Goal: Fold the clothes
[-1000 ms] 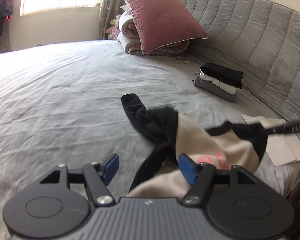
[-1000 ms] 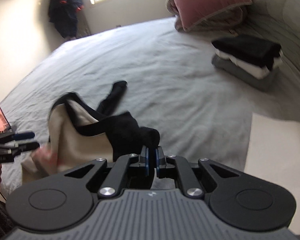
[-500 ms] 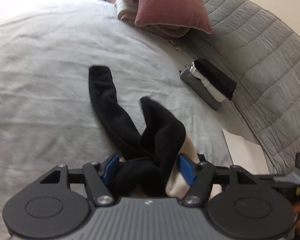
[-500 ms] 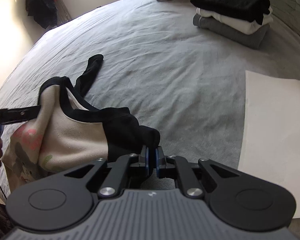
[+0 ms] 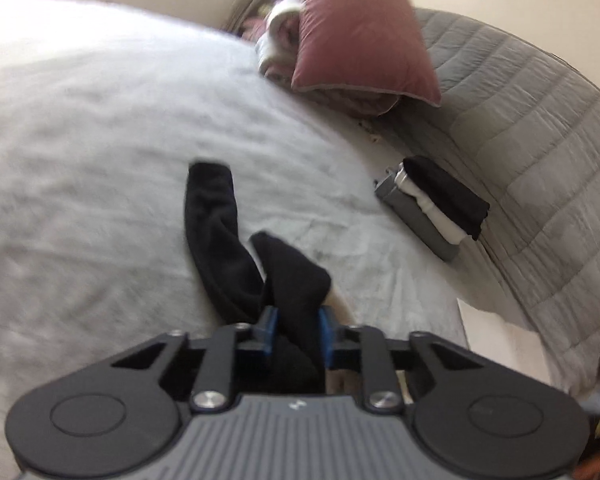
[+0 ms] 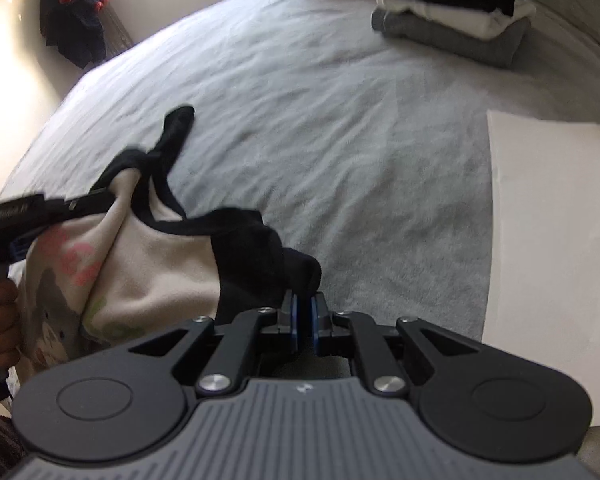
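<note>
A cream shirt [image 6: 148,256] with black sleeves and a pink and green print hangs bunched between my two grippers above the grey bed [image 6: 320,120]. One black sleeve [image 5: 216,232] trails flat across the bed ahead of the left gripper. My left gripper [image 5: 297,330] has its jaws closing, and its blue pads press on a fold of black fabric at the shirt's shoulder. In the right wrist view the left gripper [image 6: 100,200] comes in from the left edge. My right gripper [image 6: 303,314] is shut on the shirt's other black sleeve end.
A stack of folded clothes [image 5: 436,204] [image 6: 456,12] lies by the grey padded headboard [image 5: 540,140]. A pink pillow [image 5: 360,32] leans on bedding behind it. A white sheet [image 6: 552,240] lies flat at the right. A dark jacket [image 6: 74,20] hangs by the window.
My left gripper's jaws came together on the black shoulder fabric that stood between them. The right gripper sank a little and kept its grip, and the shirt gathered up between the two.
</note>
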`<state>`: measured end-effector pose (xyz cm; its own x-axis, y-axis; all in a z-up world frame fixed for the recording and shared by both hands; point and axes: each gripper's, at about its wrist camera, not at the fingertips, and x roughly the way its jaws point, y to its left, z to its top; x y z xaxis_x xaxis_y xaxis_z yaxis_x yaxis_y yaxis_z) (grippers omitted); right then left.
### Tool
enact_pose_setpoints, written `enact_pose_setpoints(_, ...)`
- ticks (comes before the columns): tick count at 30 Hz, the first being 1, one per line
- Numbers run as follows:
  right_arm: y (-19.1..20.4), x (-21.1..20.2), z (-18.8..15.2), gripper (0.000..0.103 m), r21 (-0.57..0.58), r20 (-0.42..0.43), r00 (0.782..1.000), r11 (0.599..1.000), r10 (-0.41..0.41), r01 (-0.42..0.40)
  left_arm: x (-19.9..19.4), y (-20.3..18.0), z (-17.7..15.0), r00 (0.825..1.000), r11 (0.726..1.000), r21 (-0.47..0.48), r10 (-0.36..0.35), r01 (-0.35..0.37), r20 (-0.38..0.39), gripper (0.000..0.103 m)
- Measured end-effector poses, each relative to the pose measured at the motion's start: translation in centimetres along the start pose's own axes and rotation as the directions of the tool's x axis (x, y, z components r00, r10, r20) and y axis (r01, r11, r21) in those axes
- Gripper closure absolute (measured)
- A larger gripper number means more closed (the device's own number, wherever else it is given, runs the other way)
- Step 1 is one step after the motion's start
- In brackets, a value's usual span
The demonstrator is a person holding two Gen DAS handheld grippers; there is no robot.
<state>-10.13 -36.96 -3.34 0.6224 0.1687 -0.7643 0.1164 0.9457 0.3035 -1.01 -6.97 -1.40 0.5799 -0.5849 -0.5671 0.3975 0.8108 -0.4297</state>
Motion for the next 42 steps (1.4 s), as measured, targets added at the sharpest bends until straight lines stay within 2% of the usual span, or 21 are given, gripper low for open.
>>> enact_pose_setpoints(1, 0.2, -0.4, 0.0, 0.094, -0.008, 0.018, 1.0, 1.0, -0.001, 0.001, -0.9, -0.1, 0.1, 1.0, 1.0, 0.029, 0.01, -0.011, 0.019, 0.096)
enact_pose_setpoints(7, 1.6, -3.6, 0.5, 0.094, -0.034, 0.135, 0.991, 0.999, 0.013, -0.008, -6.8, -0.7, 1.3, 0.99, 0.991, 0.123, 0.031, -0.048, 0.136, 0.096)
enact_pose_setpoints(12, 3.8, -7.1, 1.7, 0.094, -0.073, 0.254, 0.967, 0.997, 0.001, 0.018, -11.6, -2.2, 2.3, 0.96, 0.976, 0.162, 0.098, -0.144, 0.264, 0.096)
enact_pose_setpoints(17, 6.4, -11.6, 3.2, 0.094, -0.116, 0.371, 0.928, 0.993, 0.019, 0.026, -16.2, -4.7, 3.8, 0.907, 0.949, 0.205, 0.142, -0.238, 0.397, 0.096)
enact_pose_setpoints(20, 8.3, -14.6, 4.3, 0.095, -0.148, 0.439, 0.898, 0.988, 0.031, 0.038, -18.7, -6.7, 4.8, 0.864, 0.917, 0.238, 0.178, -0.319, 0.472, 0.096)
enact_pose_setpoints(23, 10.4, -17.5, 5.4, 0.095, -0.185, 0.501, 0.864, 0.981, 0.043, 0.058, -21.3, -8.3, 6.2, 0.819, 0.897, 0.242, 0.193, -0.371, 0.54, 0.096)
enact_pose_setpoints(27, 13.1, -21.3, 6.7, 0.095, -0.222, 0.583, 0.81, 0.971, 0.057, 0.092, -25.0, -9.9, 7.8, 0.771, 0.891, 0.223, 0.192, -0.397, 0.607, 0.097)
enact_pose_setpoints(31, 15.2, -24.4, 7.6, 0.095, -0.247, 0.637, 0.768, 0.962, 0.072, 0.114, -28.5, -11.6, 9.1, 0.724, 0.886, 0.207, 0.182, -0.414, 0.665, 0.097)
enact_pose_setpoints(35, 16.6, -26.4, 8.1, 0.095, -0.268, 0.69, 0.721, 0.949, 0.07, 0.164, -30.9, -12.8, 10.0, 0.697, 0.889, 0.201, 0.166, -0.412, 0.698, 0.097)
enact_pose_setpoints(39, 17.1, -27.3, 8.9, 0.095, -0.276, 0.714, 0.697, 0.942, 0.068, 0.191, -32.4, -13.8, 10.6, 0.668, 0.885, 0.202, 0.15, -0.419, 0.729, 0.097)
enact_pose_setpoints(42, 17.3, -26.8, 9.8, 0.095, -0.284, 0.726, 0.685, 0.936, 0.067, 0.21, -32.8, -14.1, 10.9, 0.653, 0.881, 0.2, 0.148, -0.428, 0.742, 0.097)
